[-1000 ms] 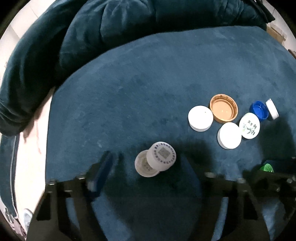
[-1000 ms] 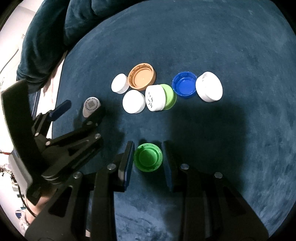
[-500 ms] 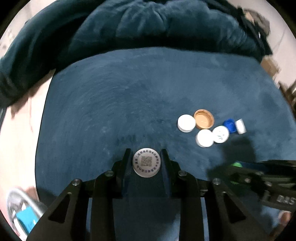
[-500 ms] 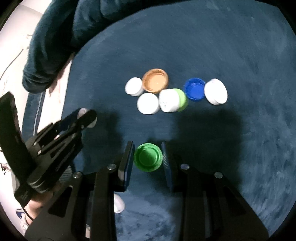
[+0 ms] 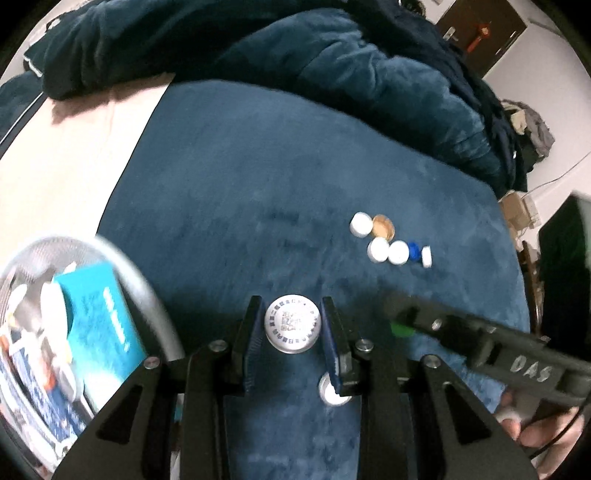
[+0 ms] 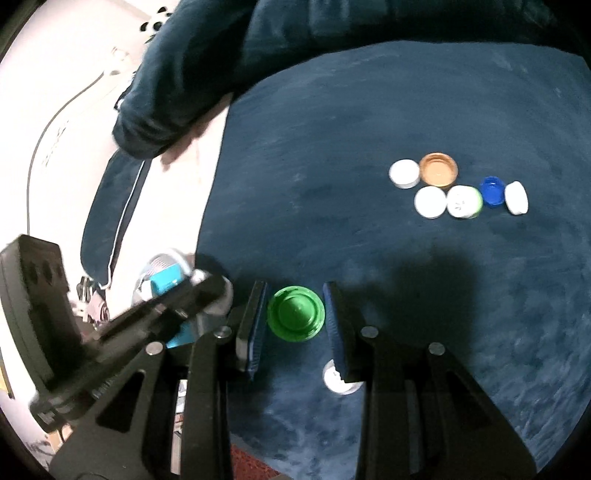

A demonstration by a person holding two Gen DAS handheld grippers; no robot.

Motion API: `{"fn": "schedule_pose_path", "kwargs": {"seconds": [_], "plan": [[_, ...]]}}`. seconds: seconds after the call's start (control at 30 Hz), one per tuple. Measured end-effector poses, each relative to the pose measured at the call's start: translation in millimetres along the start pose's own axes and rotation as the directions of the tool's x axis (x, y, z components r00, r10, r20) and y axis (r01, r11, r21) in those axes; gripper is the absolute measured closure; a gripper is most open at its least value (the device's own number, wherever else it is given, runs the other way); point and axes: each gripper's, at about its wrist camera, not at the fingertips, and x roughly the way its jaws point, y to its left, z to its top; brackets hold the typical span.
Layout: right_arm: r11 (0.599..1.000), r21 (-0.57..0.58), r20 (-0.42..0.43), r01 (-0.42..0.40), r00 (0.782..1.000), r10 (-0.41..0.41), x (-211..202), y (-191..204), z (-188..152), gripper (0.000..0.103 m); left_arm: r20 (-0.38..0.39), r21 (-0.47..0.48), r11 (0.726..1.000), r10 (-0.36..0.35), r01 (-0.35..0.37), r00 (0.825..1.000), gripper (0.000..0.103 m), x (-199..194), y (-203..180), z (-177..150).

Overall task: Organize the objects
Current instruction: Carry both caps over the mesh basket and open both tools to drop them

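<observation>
A rumpled dark blanket (image 5: pixel 332 55) lies heaped beyond the blue cloth (image 5: pixel 258 177). A brown door (image 5: pixel 480 33) and cardboard boxes (image 5: pixel 519 212) stand at right.

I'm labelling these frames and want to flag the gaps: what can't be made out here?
- Loose white cap: both wrist views, half hidden behind a gripper finger.
- Basket contents: left wrist view, motion-blurred and cut by the frame edge; only a teal box reads.
- Print on the held white cap: too small to read.
- Small green-rimmed cap: right wrist view, markings too small.

A green cap (image 6: pixel 296 314), a QR-printed white cap (image 5: pixel 293 323), dark blue blanket (image 6: pixel 369 122).
</observation>
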Motion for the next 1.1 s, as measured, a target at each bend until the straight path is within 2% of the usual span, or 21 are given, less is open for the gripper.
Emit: {"fn": "schedule_pose_path", "kwargs": {"seconds": [0.1, 0.27, 0.43, 0.63, 0.87, 1.0, 1.1], "plan": [[1.000, -0.013, -0.004, 0.014, 1.000, -0.014, -0.5, 6.3, -6.7, 0.071, -0.034, 0.014, 1.000, 0.018, -0.018, 0.999, 0.073, 2.5, 2.0, -11.3], [0.999, -0.011, 0.002, 0.033, 0.999, -0.033, -6.0, 6.5, -10.6, 0.071, -0.041, 0.028, 0.999, 0.028, -0.027, 0.999, 0.072, -2.7, -0.4, -22.3], [1.000, -0.001, 0.018, 0.023, 1.000, -0.023, -10.7, 13.7, -15.1, 0.071, -0.004, 0.037, 0.997, 0.071, -0.071, 0.997, 0.072, -27.4, 7.5, -30.6], [0.998, -0.054, -0.015, 0.016, 1.000, -0.017, -1.7, 39.9, -27.1, 0.071, 0.063, -0.086, 0.991, 0.108, -0.102, 0.992, 0.072, -80.7, 53.5, -43.4], [0.978, -0.201, -0.063, -0.054, 0.997, 0.042, 14.8, 115.2, -50.1, 0.071, 0.117, -0.264, 0.955, 0.171, -0.135, 0.978, 0.072, -136.5, 125.0, -81.6], [0.951, -0.285, -0.146, -0.115, 0.986, 0.076, 39.1, 162.1, -73.7, 0.071, 0.110, -0.332, 0.932, 0.189, -0.143, 0.976, 0.073, -149.9, 155.1, -111.3], [0.933, -0.327, -0.214, -0.149, 0.974, 0.081, 57.3, 184.5, -93.5, 0.071, 0.080, -0.371, 0.919, 0.177, -0.135, 0.981, 0.073, -147.6, 171.6, -129.2]]}}
